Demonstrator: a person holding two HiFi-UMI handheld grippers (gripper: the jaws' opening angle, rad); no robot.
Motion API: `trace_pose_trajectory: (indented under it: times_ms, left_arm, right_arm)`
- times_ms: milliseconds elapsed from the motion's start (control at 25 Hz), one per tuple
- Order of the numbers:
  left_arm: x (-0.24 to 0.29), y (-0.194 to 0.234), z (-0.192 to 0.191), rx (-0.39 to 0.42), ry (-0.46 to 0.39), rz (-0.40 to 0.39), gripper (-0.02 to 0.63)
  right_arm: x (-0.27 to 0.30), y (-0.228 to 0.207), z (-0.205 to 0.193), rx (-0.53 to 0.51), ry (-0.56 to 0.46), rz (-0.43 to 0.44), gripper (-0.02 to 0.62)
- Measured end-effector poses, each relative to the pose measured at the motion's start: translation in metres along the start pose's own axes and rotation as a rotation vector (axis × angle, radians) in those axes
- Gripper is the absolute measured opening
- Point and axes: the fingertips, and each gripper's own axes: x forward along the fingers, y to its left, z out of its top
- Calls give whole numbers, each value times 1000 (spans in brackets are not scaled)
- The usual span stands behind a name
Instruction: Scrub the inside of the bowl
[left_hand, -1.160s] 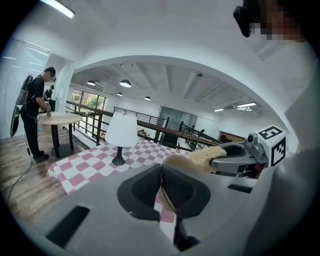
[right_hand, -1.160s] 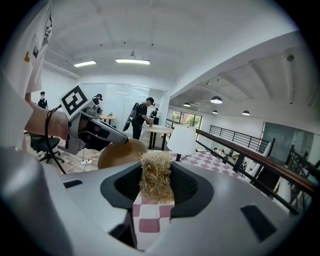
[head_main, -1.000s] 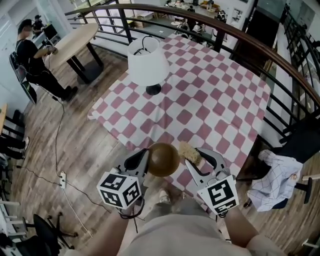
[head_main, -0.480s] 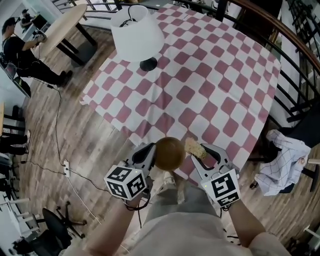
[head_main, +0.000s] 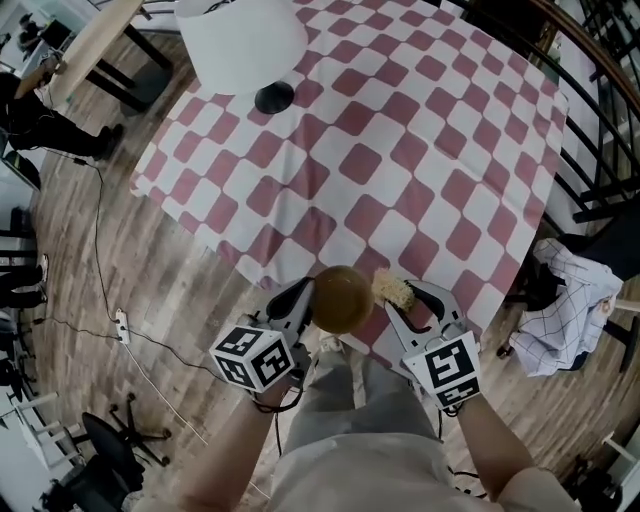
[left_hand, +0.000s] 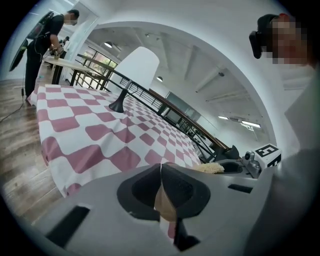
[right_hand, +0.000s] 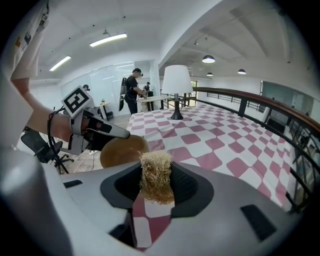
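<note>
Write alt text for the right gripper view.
The right gripper is shut on a tuft of straw-coloured scrubber. To its left, the left gripper holds a brown bowl. Behind them stands a table with a red-and-white checked cloth and a white lamp.
</note>
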Motion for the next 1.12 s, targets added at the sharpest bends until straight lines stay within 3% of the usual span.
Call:
trace_pose_trajectory:
  times_ms: [680,1120]
  left_arm:
    - [17,31,-62,-113,35,67,20]
    - [16,30,-68,-89,56,89,22]
  right_arm:
    - [34,-1,-35,97,34,-44,150]
    - [36,1,-32,77,10,-85,152]
